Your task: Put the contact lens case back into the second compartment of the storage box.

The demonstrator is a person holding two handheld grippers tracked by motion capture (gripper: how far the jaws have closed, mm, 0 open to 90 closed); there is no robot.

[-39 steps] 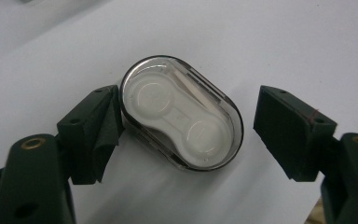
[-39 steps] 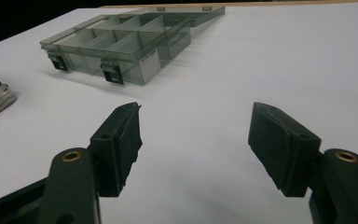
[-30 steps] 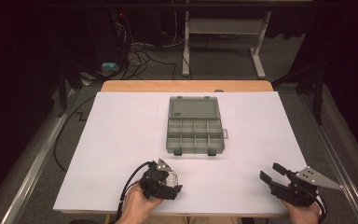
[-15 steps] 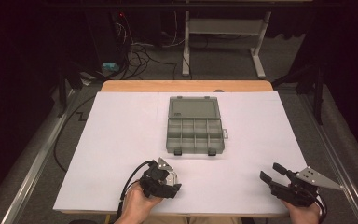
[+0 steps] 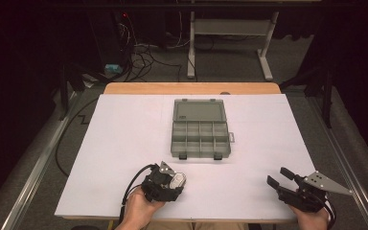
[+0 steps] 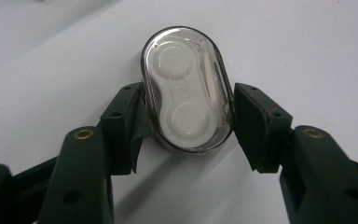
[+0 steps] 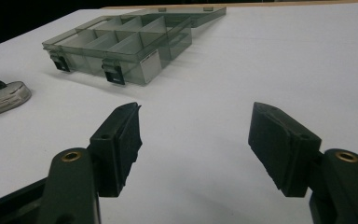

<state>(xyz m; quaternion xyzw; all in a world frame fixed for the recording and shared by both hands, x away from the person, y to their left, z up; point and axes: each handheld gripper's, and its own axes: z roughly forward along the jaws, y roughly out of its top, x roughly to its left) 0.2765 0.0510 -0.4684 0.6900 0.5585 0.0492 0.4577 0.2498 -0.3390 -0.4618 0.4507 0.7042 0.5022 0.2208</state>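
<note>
Your left gripper (image 6: 186,135) has just been closing; jaws touch the oval case (image 6: 186,88), which could squirt out. Right gripper (image 7: 196,144) idles wide open.

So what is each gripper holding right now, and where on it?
The left gripper has just been closing on the oval clear case, jaws against its long sides near the nearer end. The right gripper is open, holding nothing.
</note>
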